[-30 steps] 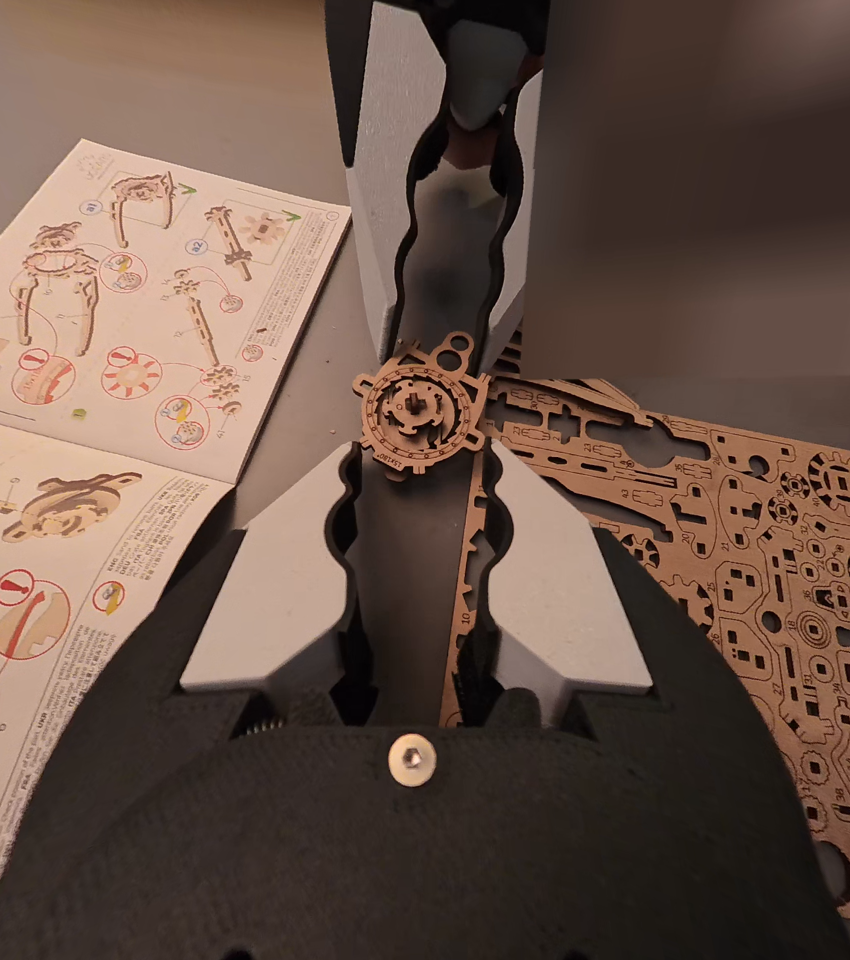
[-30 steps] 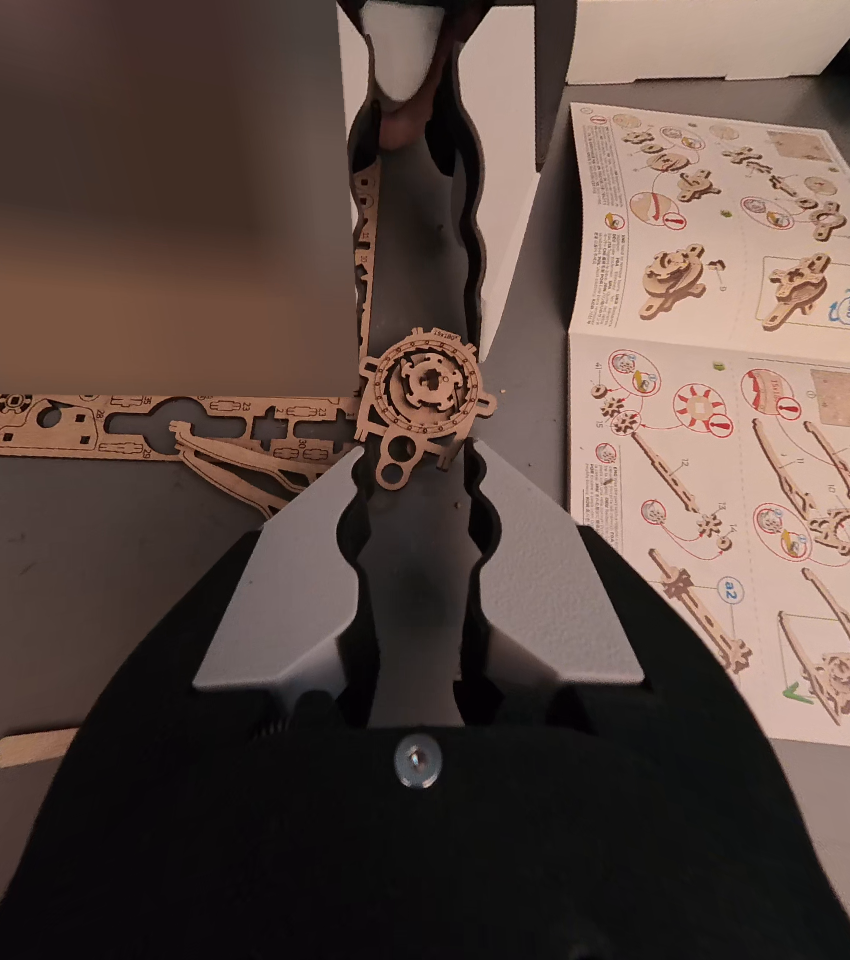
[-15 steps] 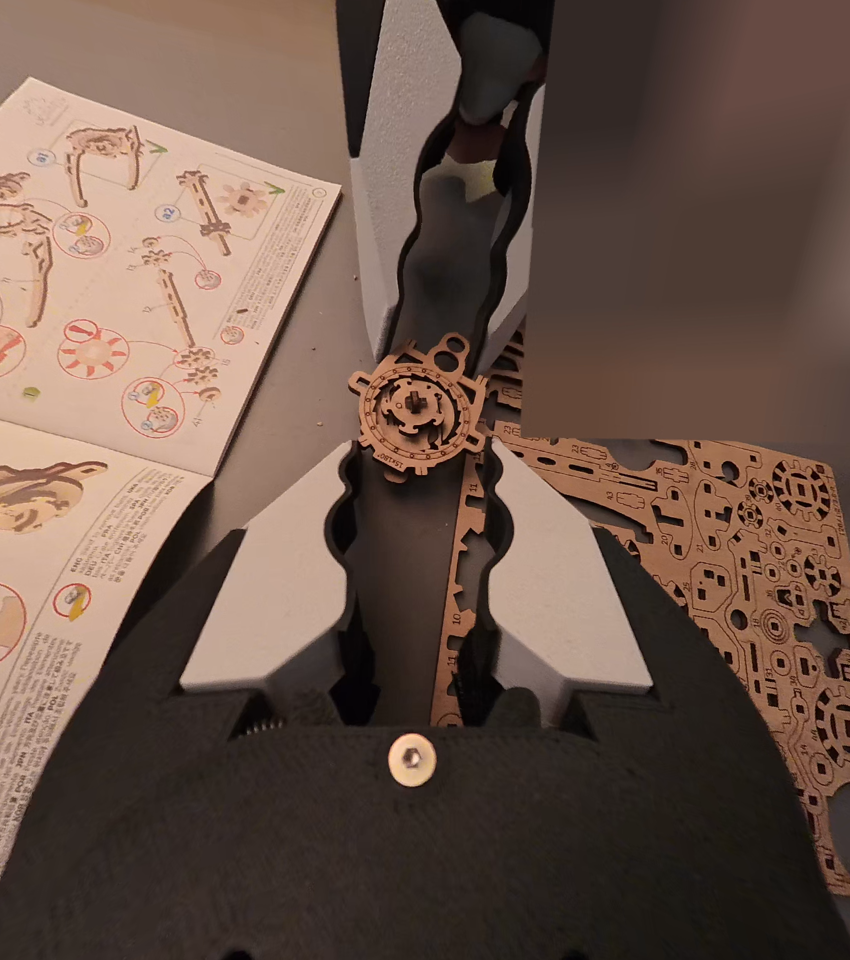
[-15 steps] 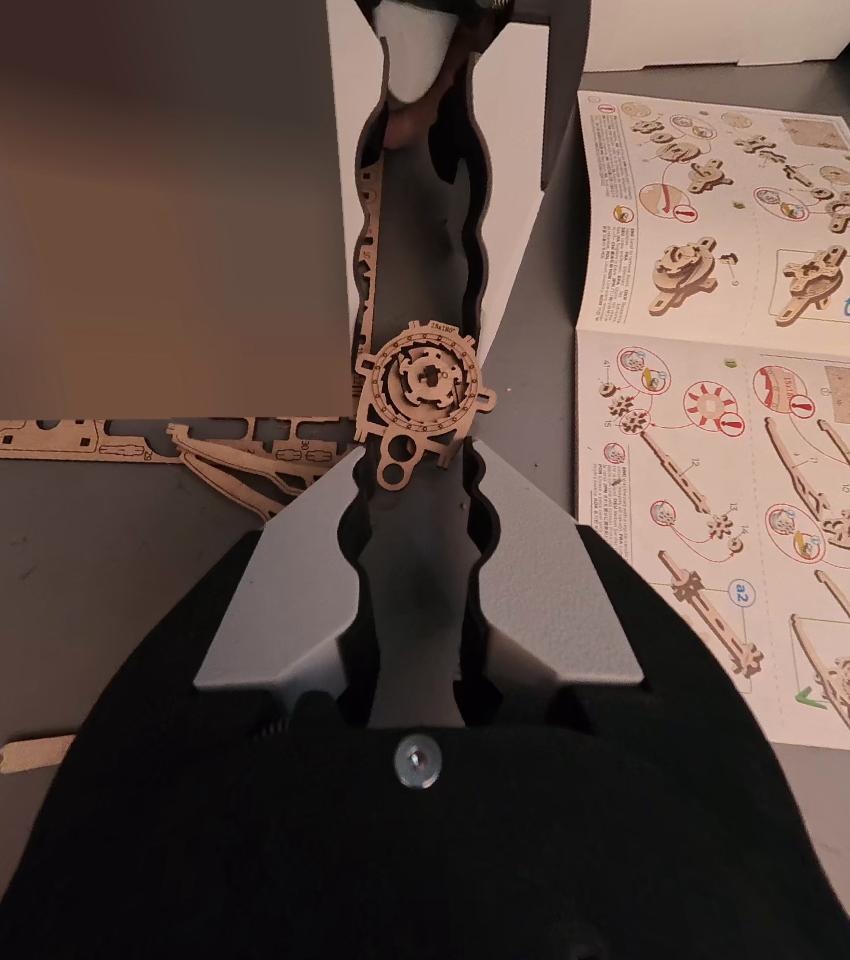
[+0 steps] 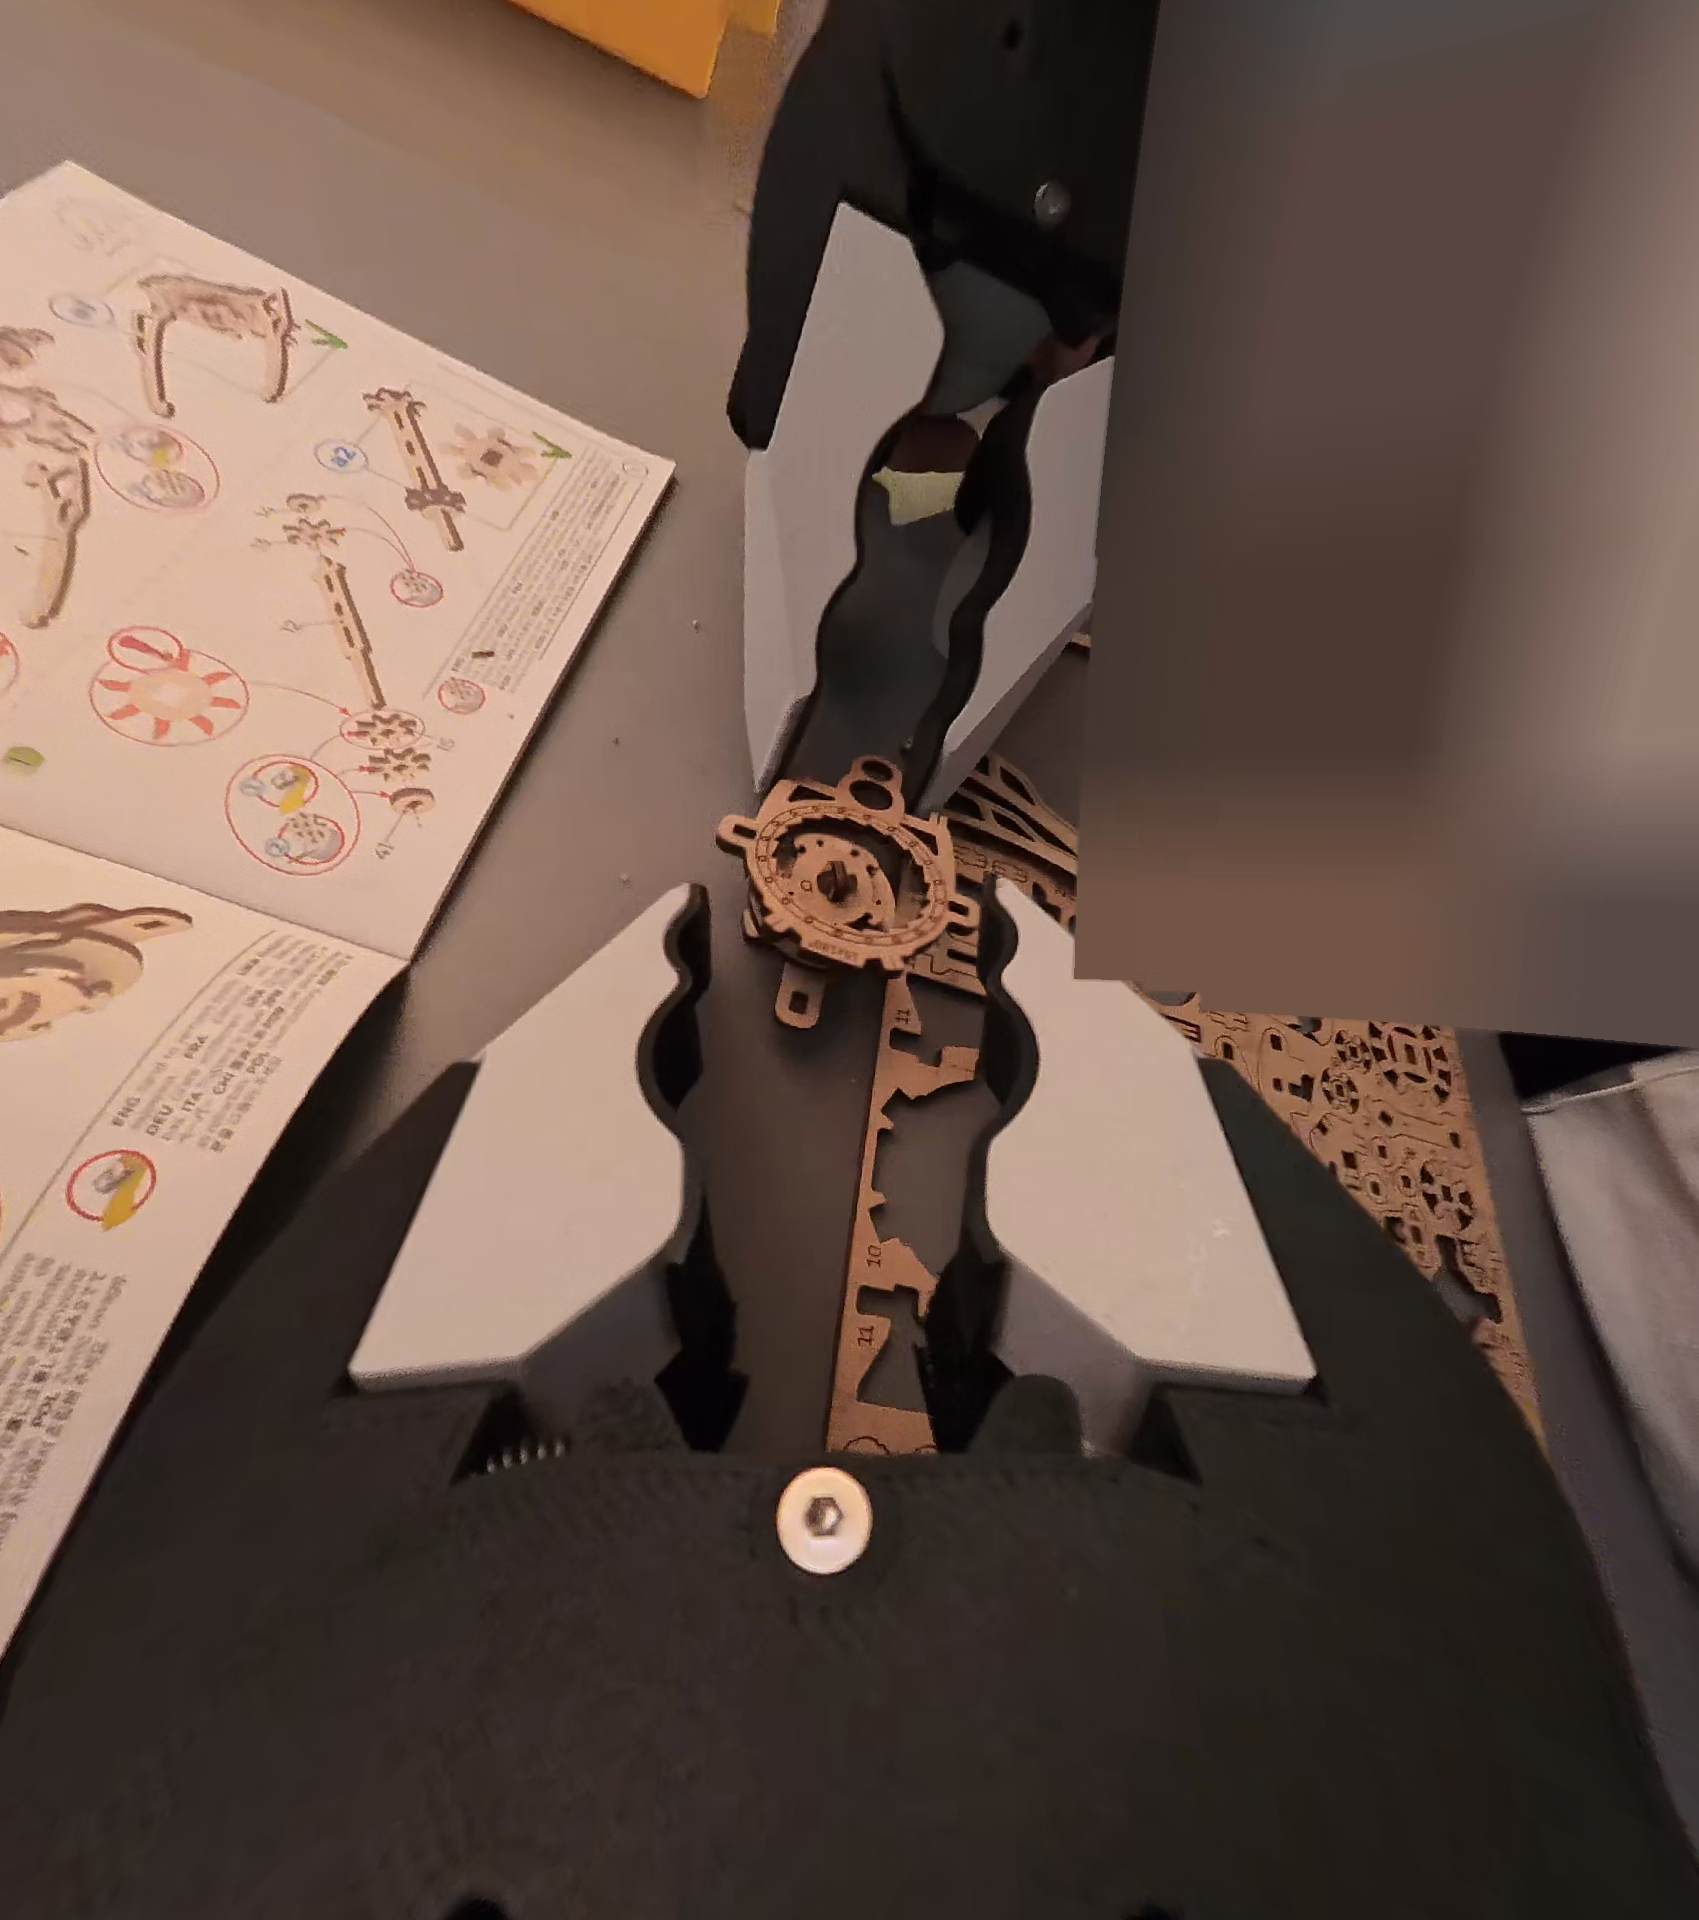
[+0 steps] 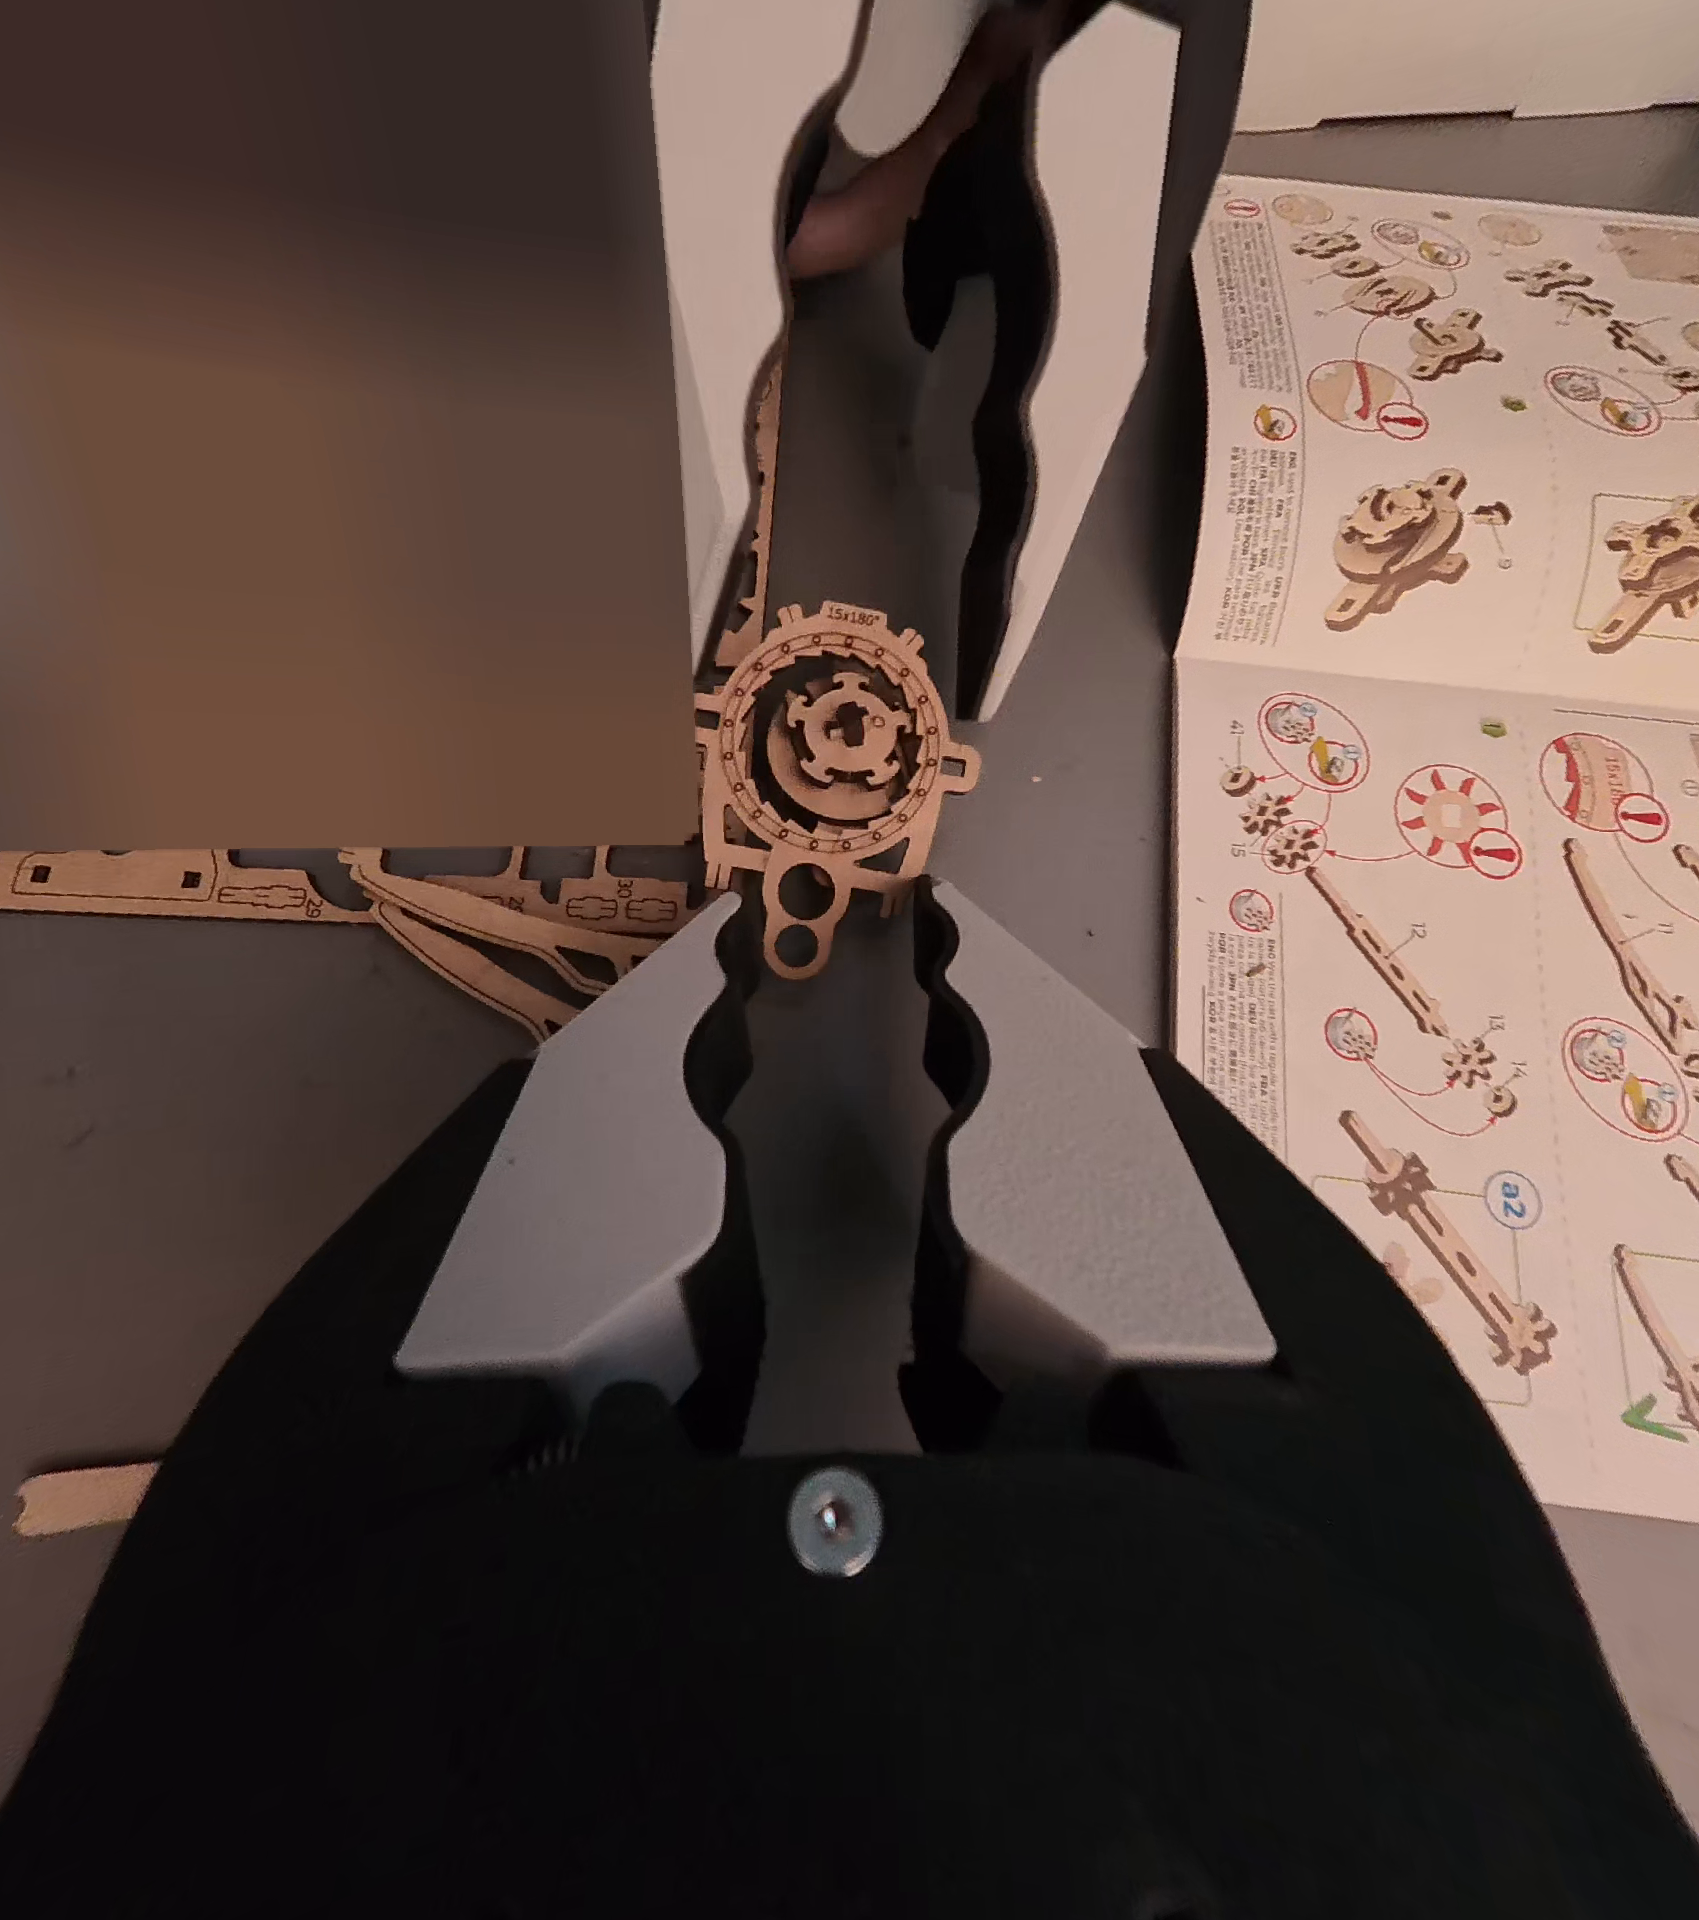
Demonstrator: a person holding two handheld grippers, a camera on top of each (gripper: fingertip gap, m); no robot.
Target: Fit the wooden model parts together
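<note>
A round wooden gear assembly (image 5: 840, 883) hangs above the dark table between my two grippers, which face each other. My right gripper (image 6: 829, 899) is shut on the assembly's (image 6: 834, 748) lower edge, beside its two-hole tab. It also shows in the left wrist view (image 5: 860, 769), at the assembly's far side. My left gripper (image 5: 845, 899) flanks the assembly with its fingertips slightly apart from it. The assembly tilts in that view, with a slotted tab hanging between the fingers. A laser-cut wooden parts sheet (image 5: 1344, 1122) lies on the table below.
An open instruction booklet (image 5: 201, 623) lies to the left, and on the right in the right wrist view (image 6: 1499, 831). The parts sheet (image 6: 149, 883) and loose curved pieces (image 6: 512, 945) lie left. A white box (image 6: 1447, 52) stands behind. Grey cloth (image 5: 1676, 1351) is at right.
My left gripper has loosened its hold and its view has tipped, so the assembly now looks tilted with its lower tab showing. The right gripper still holds the assembly.
</note>
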